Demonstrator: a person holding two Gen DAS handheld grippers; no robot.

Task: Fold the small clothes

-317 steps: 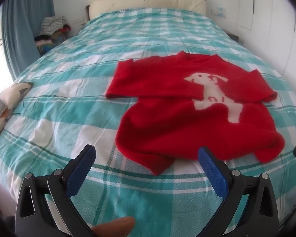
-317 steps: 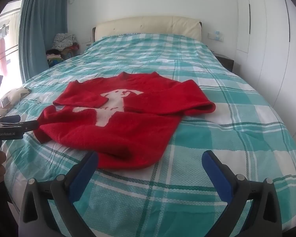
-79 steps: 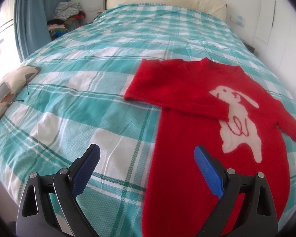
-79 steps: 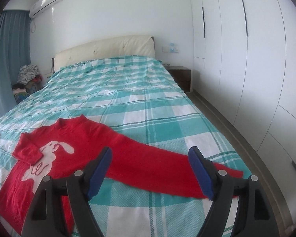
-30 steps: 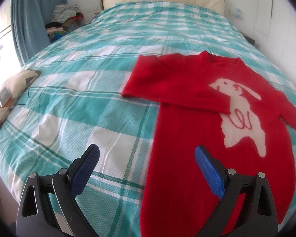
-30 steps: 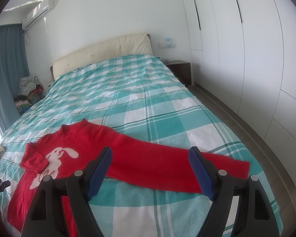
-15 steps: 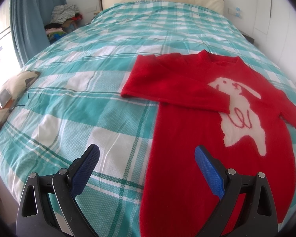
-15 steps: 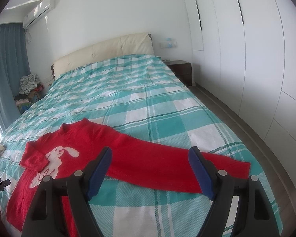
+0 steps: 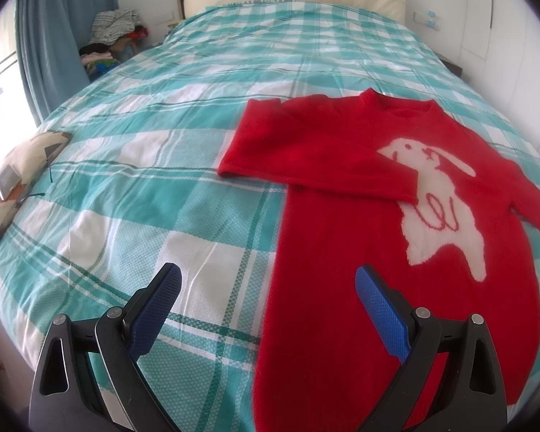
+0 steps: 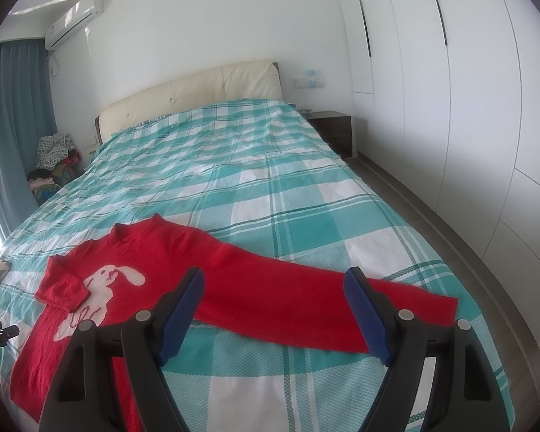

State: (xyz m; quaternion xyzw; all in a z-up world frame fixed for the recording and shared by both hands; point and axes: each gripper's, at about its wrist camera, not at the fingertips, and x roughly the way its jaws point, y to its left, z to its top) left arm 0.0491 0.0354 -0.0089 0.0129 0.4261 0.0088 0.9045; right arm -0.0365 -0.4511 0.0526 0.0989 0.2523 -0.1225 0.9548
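Note:
A small red sweater [image 9: 345,237] with a white rabbit on the front lies face up on the bed. Its left sleeve [image 9: 306,165] is folded across the chest. Its right sleeve [image 10: 306,298] is stretched straight out toward the bed's right edge. My left gripper [image 9: 268,288] is open and empty, hovering above the sweater's lower left hem. My right gripper [image 10: 273,288] is open and empty, above the stretched sleeve. The sweater body also shows in the right wrist view [image 10: 90,309].
The bed has a teal and white checked cover [image 9: 183,136] and a cream headboard [image 10: 198,97]. A cushion with small items [image 9: 14,180] lies at the left edge. A clothes pile [image 9: 111,36] and blue curtain stand left; white wardrobes [image 10: 468,108] and a nightstand [image 10: 333,126] stand right.
Since 10.6 s ago the crumpled sweater has been spread flat and its right sleeve pulled out straight. In the last second both grippers have stayed nearly still and open.

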